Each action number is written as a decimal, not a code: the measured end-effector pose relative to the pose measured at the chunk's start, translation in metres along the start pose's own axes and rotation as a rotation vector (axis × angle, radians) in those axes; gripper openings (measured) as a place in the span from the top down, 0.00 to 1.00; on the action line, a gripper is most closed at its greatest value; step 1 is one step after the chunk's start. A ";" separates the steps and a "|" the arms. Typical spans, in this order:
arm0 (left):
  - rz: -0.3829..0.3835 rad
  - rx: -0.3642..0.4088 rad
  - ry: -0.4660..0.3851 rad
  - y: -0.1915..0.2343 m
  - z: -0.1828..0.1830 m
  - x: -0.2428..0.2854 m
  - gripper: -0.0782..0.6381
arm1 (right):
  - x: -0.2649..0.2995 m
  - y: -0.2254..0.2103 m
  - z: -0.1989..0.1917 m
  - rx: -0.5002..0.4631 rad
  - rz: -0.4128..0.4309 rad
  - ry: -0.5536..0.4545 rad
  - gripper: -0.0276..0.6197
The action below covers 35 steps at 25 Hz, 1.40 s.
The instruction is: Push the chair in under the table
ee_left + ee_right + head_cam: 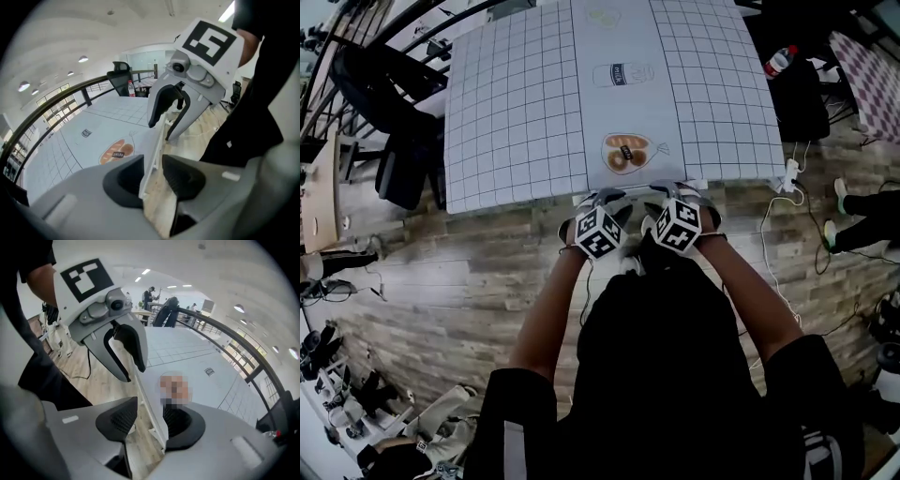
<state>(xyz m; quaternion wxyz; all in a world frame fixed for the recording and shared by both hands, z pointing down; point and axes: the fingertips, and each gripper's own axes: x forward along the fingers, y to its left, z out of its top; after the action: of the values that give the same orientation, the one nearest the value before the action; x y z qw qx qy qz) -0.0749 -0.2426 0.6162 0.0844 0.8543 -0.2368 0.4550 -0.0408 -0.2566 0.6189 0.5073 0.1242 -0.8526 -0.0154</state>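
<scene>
Right claw (149, 417) spread; chair indiscernible.

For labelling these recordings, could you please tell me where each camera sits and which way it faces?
Head view: on the person's head, facing steeply down at the gridded table; both forearms, torso, left gripper and right gripper show.
Left gripper view: on the left gripper, looking along its fingers over the table's near edge; right gripper and dark clothing show.
Right gripper view: on the right gripper, along its fingers over the same edge; left gripper shows.
Shared: head and left gripper views both show the bread picture.
</scene>
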 end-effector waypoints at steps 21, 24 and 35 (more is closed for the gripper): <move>0.348 -0.395 -0.484 -0.043 0.028 -0.160 0.88 | -0.153 0.067 0.058 0.483 -0.152 -0.572 0.96; 0.377 -0.424 -0.580 -0.054 0.048 -0.186 0.88 | -0.181 0.065 0.061 0.559 -0.220 -0.686 0.96; 0.472 -0.395 -0.701 -0.078 0.064 -0.239 0.88 | -0.251 0.075 0.088 0.599 -0.427 -0.863 0.96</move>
<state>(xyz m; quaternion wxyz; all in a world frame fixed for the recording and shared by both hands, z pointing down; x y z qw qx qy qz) -0.1032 -0.1189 0.3900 0.0545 0.8468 -0.5210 0.0921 -0.0179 -0.1354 0.3713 0.0412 0.4149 -0.9058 0.0755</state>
